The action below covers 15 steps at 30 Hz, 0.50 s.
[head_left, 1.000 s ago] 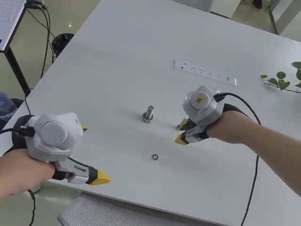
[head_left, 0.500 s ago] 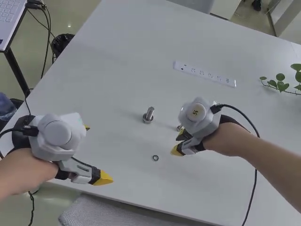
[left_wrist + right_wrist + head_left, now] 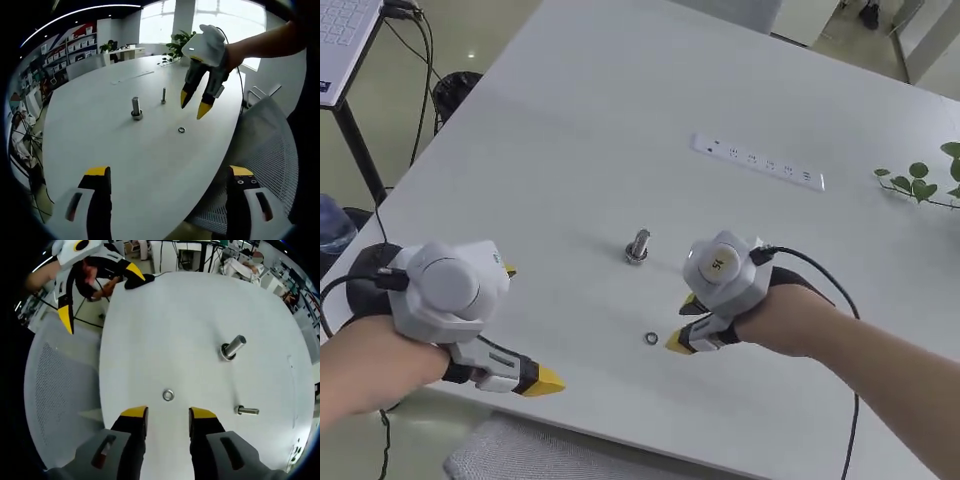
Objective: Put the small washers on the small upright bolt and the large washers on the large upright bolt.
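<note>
Low in the right gripper view, the right gripper (image 3: 167,415), jaws parted, lines up on the washer (image 3: 168,395) and must next straddle and pinch it, while the left gripper (image 3: 169,172) idles, jaws spread wide.

Left tongs (image 3: 168,172) spread wide; right tongs (image 3: 168,415) narrowly parted, seemingly empty.

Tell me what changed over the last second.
The right gripper drew back and left, nearer the loose washer, jaws open and empty. The left gripper, the washer and the large bolt stayed put.
</note>
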Tool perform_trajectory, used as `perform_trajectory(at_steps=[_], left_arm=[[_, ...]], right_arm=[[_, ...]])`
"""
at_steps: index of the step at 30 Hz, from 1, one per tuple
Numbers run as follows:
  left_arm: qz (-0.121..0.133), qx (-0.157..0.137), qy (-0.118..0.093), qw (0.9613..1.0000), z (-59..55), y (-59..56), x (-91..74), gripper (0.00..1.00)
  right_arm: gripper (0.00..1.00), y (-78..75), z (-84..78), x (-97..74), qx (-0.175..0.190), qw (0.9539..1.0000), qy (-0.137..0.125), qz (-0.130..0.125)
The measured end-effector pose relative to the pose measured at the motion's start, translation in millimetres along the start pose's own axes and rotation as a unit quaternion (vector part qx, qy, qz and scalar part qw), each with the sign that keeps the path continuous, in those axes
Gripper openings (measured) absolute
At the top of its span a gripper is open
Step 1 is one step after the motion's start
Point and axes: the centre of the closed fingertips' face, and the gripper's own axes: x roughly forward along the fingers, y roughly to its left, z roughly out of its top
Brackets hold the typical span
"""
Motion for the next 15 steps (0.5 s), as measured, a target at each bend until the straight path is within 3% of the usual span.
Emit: perform_trajectory(at_steps=[9,15], left_arm=[[-0.01,0.002,-0.013,0.9999,4.0,-7.2,1.1,0.96],[-0.01,0.02,0.001,0.9997,-0.9,-7.1,4.7,0.95]], right_arm=[[0.33,2.0,2.8,16.5,-0.005,0.9999,0.0,-0.01],[0.32,5.5,-0.5,26.3,0.002,1.0,0.004,-0.006]])
